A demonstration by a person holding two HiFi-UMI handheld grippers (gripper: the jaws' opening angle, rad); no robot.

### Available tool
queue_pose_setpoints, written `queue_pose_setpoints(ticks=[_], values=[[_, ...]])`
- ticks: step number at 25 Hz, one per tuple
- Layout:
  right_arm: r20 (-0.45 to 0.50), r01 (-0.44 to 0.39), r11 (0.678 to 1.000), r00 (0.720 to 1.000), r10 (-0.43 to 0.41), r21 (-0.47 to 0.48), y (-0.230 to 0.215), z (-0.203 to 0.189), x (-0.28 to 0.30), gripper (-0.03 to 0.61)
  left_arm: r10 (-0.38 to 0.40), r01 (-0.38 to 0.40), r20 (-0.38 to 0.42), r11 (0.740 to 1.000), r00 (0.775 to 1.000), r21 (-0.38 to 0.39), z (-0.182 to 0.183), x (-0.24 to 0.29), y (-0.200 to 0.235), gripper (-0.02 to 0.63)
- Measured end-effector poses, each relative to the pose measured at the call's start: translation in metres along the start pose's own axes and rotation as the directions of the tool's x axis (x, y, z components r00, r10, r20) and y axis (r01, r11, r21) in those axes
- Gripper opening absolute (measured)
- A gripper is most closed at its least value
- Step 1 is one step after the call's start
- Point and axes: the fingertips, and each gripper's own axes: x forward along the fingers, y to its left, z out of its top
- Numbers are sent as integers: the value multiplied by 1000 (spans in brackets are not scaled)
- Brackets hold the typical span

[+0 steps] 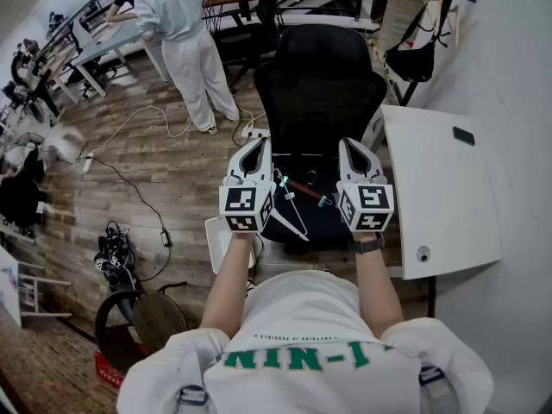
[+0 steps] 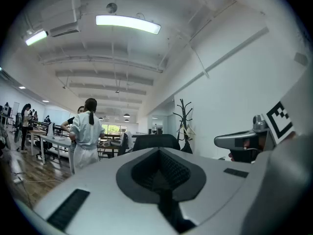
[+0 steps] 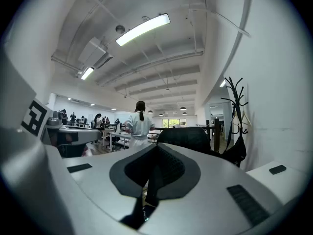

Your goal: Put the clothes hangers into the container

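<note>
Two clothes hangers lie on the seat of a black office chair [image 1: 321, 84]: a thin white wire one [image 1: 291, 212] and a dark red one [image 1: 304, 188] with a teal end. My left gripper [image 1: 256, 143] and right gripper [image 1: 351, 143] are held level side by side above the seat's front, with the hangers below and between them. In the left gripper view the left gripper [image 2: 159, 152] has its jaws together with nothing in them. The right gripper [image 3: 157, 149] looks the same in its own view. I cannot make out a container for certain.
A white table [image 1: 440, 201] stands right of the chair, with a small dark object [image 1: 463, 134] on it. A white flat piece [image 1: 217, 238] sits at the chair's front left. A person in white [image 1: 185, 33] stands behind. Cables [image 1: 138, 192] cross the wooden floor. A coat rack [image 3: 235, 119] with a bag stands back right.
</note>
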Motion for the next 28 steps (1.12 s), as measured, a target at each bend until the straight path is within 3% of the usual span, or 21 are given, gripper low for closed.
queue_pose_setpoints(ticks=[6,12,19,28], values=[[-31,-3,1000,1000,3,5,-6,-12,-5,17,-29,29,-4,999,1000,-17,-9,-2,-13,11],[-138,-62,998,988,62,5,1,-52,-12,17,-66,64,-50,997,997,-38,-35,-1,-26,11],[-241,-126,990,961,138,68,10,-104,-20,56,-94,91,-103,995,990,-42,-69,0,-40,11],[-372,-187,975,902,218,118,33,-173,-3,129,-88,72,-189,994,978,-87,-120,2,-29,11]])
